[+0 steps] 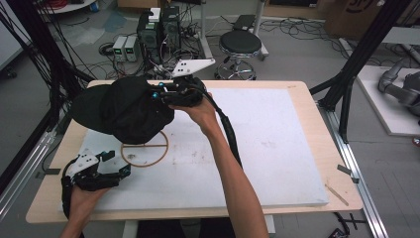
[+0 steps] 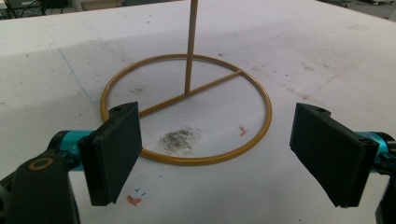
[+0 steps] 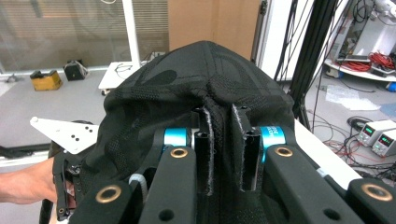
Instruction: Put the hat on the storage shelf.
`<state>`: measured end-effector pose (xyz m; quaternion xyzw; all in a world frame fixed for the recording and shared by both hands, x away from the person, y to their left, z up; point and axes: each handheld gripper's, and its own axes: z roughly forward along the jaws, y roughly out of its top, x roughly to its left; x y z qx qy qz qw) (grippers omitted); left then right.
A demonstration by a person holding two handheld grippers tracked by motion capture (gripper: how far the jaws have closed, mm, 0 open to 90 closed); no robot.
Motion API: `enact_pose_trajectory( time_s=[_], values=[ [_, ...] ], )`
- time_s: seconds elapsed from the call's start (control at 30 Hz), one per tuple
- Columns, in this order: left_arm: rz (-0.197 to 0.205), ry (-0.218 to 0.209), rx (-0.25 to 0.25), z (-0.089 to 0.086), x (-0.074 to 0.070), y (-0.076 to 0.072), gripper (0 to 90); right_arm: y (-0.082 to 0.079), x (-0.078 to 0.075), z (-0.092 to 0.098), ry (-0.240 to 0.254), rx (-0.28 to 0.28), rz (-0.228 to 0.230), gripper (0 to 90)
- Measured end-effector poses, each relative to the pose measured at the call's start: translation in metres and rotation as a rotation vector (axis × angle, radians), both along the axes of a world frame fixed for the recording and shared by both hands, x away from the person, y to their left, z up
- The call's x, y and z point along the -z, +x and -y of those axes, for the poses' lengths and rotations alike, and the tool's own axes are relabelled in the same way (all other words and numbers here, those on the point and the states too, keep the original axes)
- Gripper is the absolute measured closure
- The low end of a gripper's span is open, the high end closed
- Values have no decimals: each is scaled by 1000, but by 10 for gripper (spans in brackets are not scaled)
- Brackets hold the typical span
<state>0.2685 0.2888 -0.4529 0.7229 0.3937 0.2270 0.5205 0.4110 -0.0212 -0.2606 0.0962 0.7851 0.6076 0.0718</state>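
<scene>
High view showed a big wooden table (image 1: pixel 307 106) with a white board (image 1: pixel 277 148) lying on top of it. Near the middle of the picture, a little toward ten o'clock, a black cap (image 1: pixel 131 111) hung in the air above the board. Its brim pointed toward nine o'clock.

The right gripper (image 1: pixel 171 94) held the cap from the three o'clock side. In the right gripper view, the two black jaws were squeezed tight on a fold of the cap's cloth (image 3: pixel 219 79), with the cap's round top rising at twelve o'clock.

Below the cap, toward six o'clock from it, a thin yellow ring stand (image 1: pixel 144 148) lay flat on the board. In the left gripper view, the ring (image 2: pixel 187 109) had a bar across it, and a thin stick (image 2: pixel 191 42) stood straight up from the bar toward twelve o'clock.

The left gripper (image 1: pixel 116 163) was at eight o'clock in the high view, just beside the ring. Its jaws were spread wide apart and held nothing. They pointed at the ring without touching it.
</scene>
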Motion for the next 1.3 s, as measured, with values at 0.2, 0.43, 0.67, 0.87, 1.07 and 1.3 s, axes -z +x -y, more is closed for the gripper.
enact_pose_trajectory(
  time_s=[0.2,0.43,0.67,0.87,1.07,1.3],
  values=[
    [-1,2,-1,0,0,0,168,1,5,2,-4,1,-6,819],
    [1,3,-2,0,0,0,168,1,6,2,-12,0,-14,819],
    [2,1,-1,0,0,0,168,2,11,-2,-28,-4,-21,818],
    [-1,3,0,0,0,0,168,2,14,-3,-44,-2,-22,783],
    [-1,3,0,0,0,0,168,1,12,0,-33,0,-19,663],
    [0,12,1,1,0,0,168,1,9,6,-29,10,-25,637]
  ],
)
